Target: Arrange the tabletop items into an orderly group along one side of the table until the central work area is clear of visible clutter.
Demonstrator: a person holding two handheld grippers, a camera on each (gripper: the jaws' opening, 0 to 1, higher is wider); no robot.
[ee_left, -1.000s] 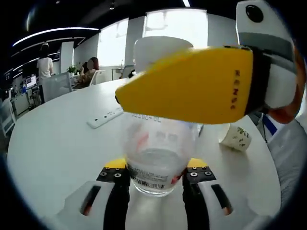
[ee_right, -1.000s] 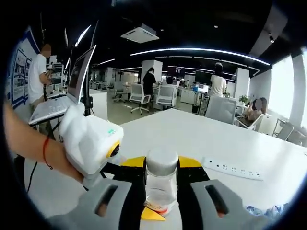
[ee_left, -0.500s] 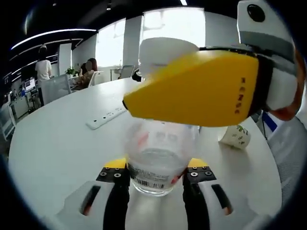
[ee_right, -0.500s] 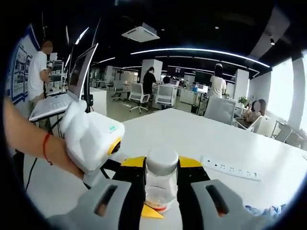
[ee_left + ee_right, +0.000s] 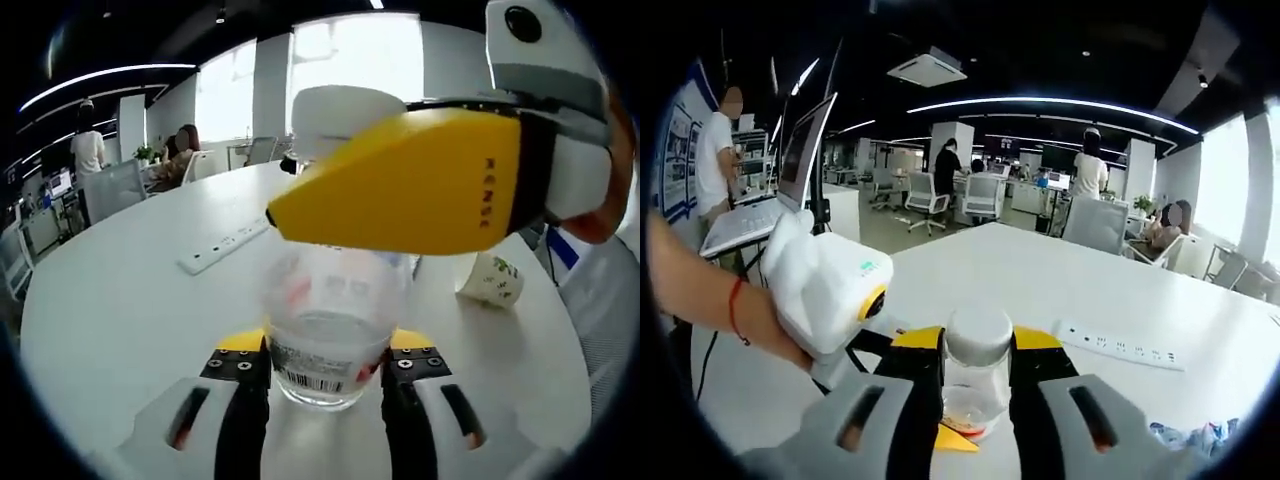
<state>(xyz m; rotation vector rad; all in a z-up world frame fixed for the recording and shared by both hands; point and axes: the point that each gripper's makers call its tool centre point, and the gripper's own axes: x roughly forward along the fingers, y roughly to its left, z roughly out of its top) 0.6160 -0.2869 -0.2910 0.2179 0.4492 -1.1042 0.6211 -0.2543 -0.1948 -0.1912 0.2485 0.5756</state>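
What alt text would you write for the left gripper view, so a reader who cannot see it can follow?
A clear plastic bottle with a white cap is gripped low down by the left hand-held gripper, while the yellow right hand-held gripper clamps its cap from the right. Behind, on the round white table, lie a white power strip and a tipped paper cup.

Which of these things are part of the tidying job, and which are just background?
Job: clear plastic bottle with white cap, held by left gripper and right gripper; white paper cup lying on its side; white power strip.

Background: grey office chairs; open laptop.
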